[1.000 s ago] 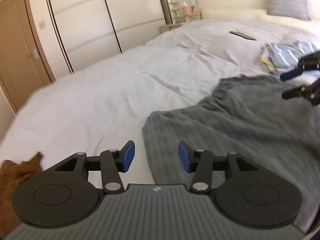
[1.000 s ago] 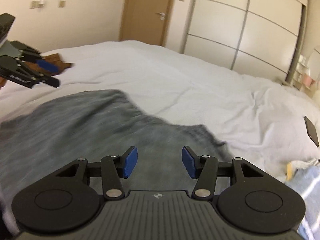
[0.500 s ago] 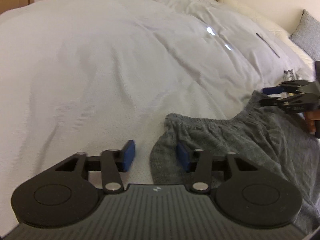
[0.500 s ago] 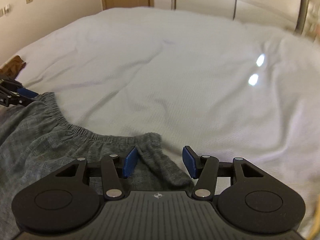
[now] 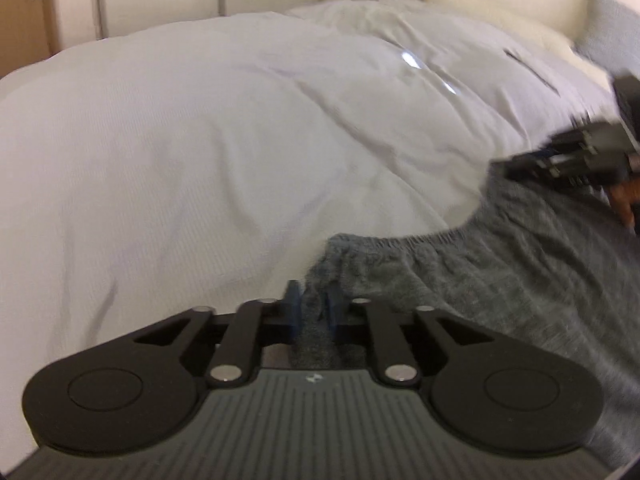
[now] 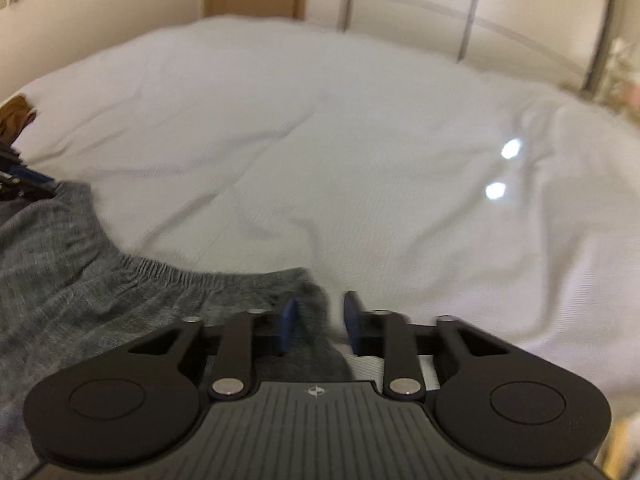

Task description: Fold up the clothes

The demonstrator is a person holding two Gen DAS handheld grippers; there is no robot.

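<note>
Garment: grey knit clothing lies on the white bed, its elastic waistband edge facing away from both grippers.
Long axis: the waistband runs crosswise from one gripper to the other; the rest of the cloth trails back out of frame, so its full length cannot be told.
Left gripper: nearly closed, pinching the waistband's left corner between its blue pads.
Right gripper: part-closed around the right corner; cloth touches the left pad, but a firm grip cannot be confirmed.
Hard to make out: both views are motion-blurred.
Left view only: the right gripper, far right, blurred.
Right view only: a brown cloth at far left.
</note>
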